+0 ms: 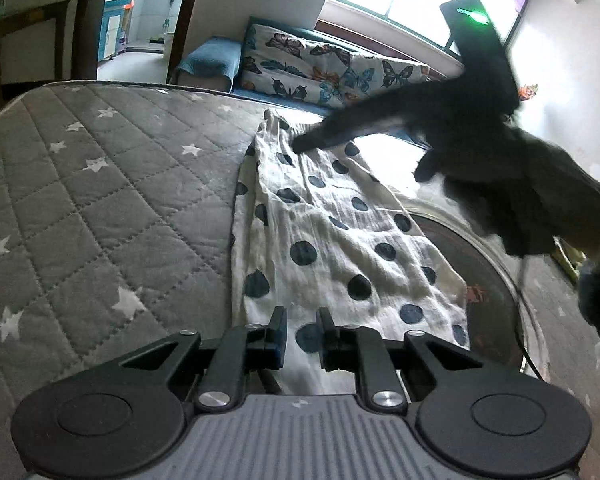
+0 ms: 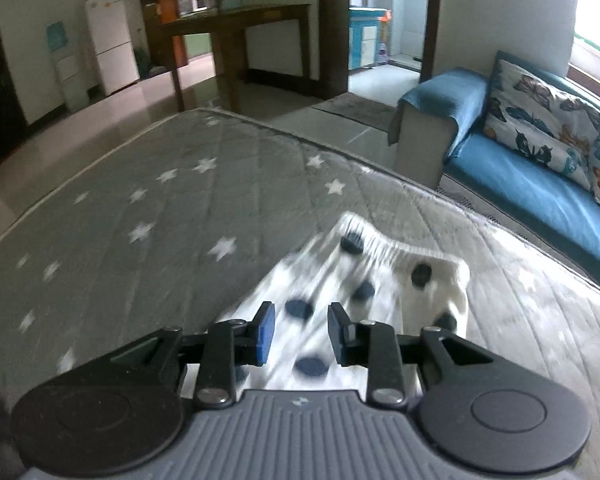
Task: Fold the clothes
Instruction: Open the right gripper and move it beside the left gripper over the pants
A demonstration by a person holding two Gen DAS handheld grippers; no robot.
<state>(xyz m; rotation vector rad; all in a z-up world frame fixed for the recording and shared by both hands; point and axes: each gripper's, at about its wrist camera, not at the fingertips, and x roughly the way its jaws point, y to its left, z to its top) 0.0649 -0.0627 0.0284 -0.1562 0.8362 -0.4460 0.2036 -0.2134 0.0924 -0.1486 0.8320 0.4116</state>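
Polka-dot cloth (image 1: 332,240) is lying mid-frame on the mattress (image 1: 100,200); left gripper (image 1: 302,330) and right gripper (image 2: 301,334) are hovering lower centre, fingers apart, gripping nothing.

Black claw (image 1: 302,330), blue pads (image 2: 266,334)

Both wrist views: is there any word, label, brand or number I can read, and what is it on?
No readable text in either view.
Small pale mark on the grey ribbed body of the right hand-held gripper: too small to read.
Same mark on the left hand-held gripper: too small to read.
Red mark on the dark round object beside the polka-dot garment: blurred, unreadable.
Blue poster on the far wall: blurred, no legible words.
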